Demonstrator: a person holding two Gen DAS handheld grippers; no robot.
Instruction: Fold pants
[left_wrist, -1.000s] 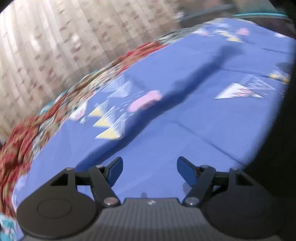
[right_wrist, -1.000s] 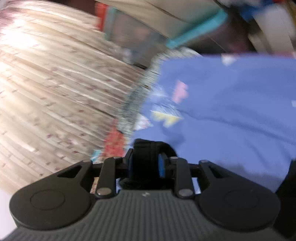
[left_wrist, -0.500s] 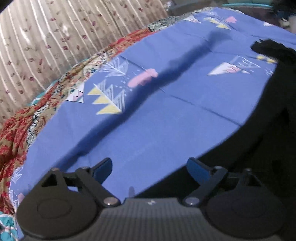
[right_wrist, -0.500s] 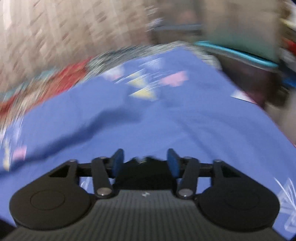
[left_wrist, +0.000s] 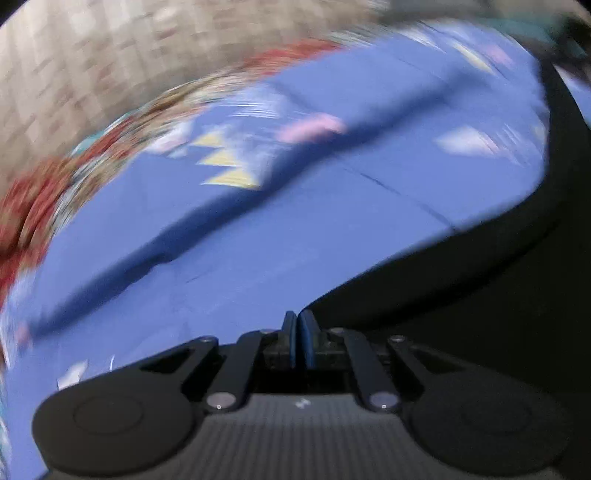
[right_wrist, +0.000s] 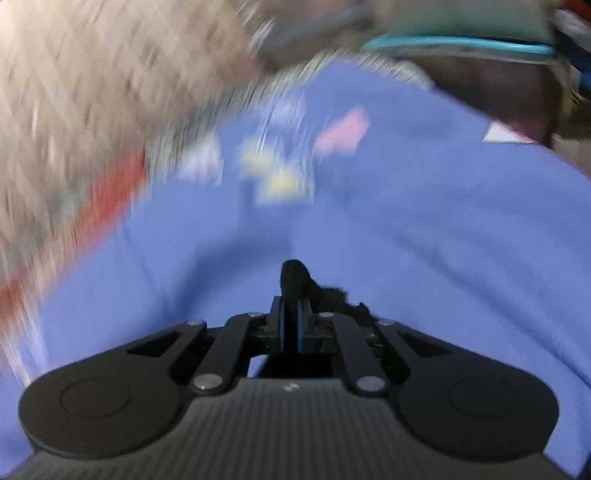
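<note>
**Left wrist view: black pants on the blue sheet, both grippers just closed**

The blue bedsheet (left_wrist: 258, 240) fills both views. The black pants (left_wrist: 480, 288) lie on it at the right, soft and limp, likely light, best taken at an edge. The left gripper (left_wrist: 297, 332) has just closed; whether cloth is caught is unclear. The right gripper (right_wrist: 291, 325) has just closed on a pinch of pants.

pants (left_wrist: 480, 295) on the bedsheet (left_wrist: 258, 240) right of the left fingers (left_wrist: 308, 332), curtain (left_wrist: 92, 62) beyond the sheet's far edge, fabric bunched ahead of the right fingers (right_wrist: 282, 325)
</note>
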